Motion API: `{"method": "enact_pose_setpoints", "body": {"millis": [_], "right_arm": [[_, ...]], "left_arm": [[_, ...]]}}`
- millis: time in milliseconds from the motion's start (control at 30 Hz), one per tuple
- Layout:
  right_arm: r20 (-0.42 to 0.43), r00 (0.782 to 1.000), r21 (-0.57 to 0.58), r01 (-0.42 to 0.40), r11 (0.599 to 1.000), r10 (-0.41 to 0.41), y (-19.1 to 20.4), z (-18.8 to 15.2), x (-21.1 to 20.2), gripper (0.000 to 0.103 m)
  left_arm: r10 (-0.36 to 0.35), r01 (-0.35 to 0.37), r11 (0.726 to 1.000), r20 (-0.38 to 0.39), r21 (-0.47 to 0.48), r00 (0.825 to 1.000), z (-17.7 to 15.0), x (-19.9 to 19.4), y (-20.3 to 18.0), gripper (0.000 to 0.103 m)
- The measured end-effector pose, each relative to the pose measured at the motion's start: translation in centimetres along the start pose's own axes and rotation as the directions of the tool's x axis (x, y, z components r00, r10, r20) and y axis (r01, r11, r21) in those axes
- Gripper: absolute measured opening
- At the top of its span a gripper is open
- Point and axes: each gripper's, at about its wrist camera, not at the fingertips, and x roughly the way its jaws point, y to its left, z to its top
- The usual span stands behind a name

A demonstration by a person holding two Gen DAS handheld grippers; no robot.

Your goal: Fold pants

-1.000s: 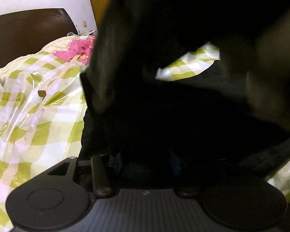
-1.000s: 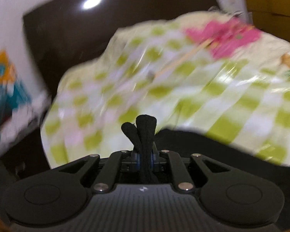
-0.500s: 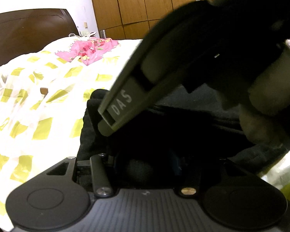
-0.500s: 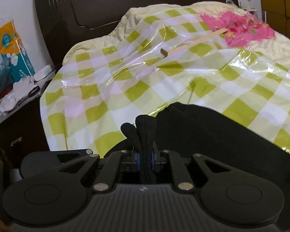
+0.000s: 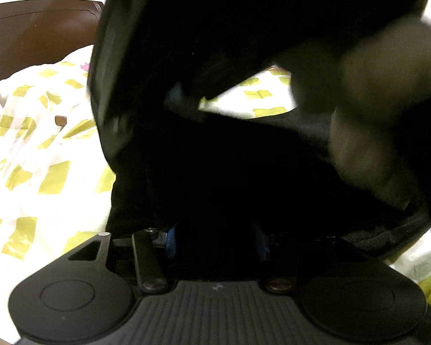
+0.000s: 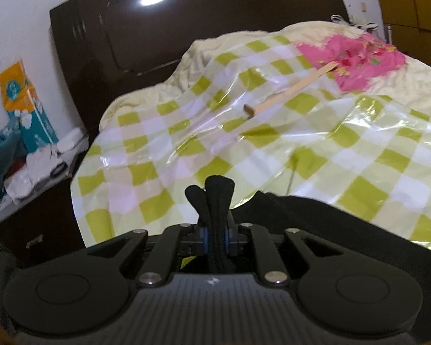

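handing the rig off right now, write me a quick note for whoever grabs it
Right gripper: jaws shut on a bunched edge of the black pants, which trail off to its right over the checked plastic sheet on the bed.
Left gripper: buried in dark pants fabric; the fabric fills the gap between the jaws, so the grip cannot be confirmed. The right gripper's body looms blurred right above it.
Also on the bed: a wooden stick and pink cloth, both beyond the pants.
Done: pants gathered at an edge. Left: how far the fold has got cannot be told; lay it down, release and flatten.
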Motion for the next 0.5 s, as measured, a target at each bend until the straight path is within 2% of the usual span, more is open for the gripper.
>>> {"method": "enact_pose_setpoints", "body": {"millis": [100,167,267,333,400,500], "right_arm": [[-0.076,0.997,0.006,-0.006,1.0,0.006,-0.1,-1.0,1.9,0.018],[-0.105,0.993,0.056,-0.053,0.997,0.059,-0.6,-1.4,2.0,0.024],[-0.061,0.991,0.104,-0.11,0.988,0.117,-0.9,-1.4,0.1,0.035],[-0.016,0.99,0.135,-0.135,0.982,0.138,-1.4,-1.1,-1.8,0.037],[0.024,0.99,0.168,-0.142,0.976,0.139,-2.2,-0.9,-3.9,0.039],[0.066,0.993,0.222,-0.115,0.968,0.102,-4.2,-1.1,-7.4,0.04]], "left_arm": [[0.003,-0.003,1.0,0.004,0.009,1.0,0.0,-0.5,-0.1,0.062],[0.007,-0.007,1.0,0.005,0.019,1.0,-0.1,-1.0,-0.1,0.062],[0.009,-0.009,1.0,-0.001,0.03,1.0,-0.1,-2.4,-0.2,0.062],[0.012,-0.012,0.999,-0.011,0.03,1.0,-0.2,-3.6,-0.2,0.062],[0.021,-0.021,0.999,-0.018,0.031,1.0,-0.2,-4.8,-0.1,0.062],[0.076,-0.075,0.996,-0.028,0.051,0.997,0.3,-6.5,-0.1,0.062]]}}
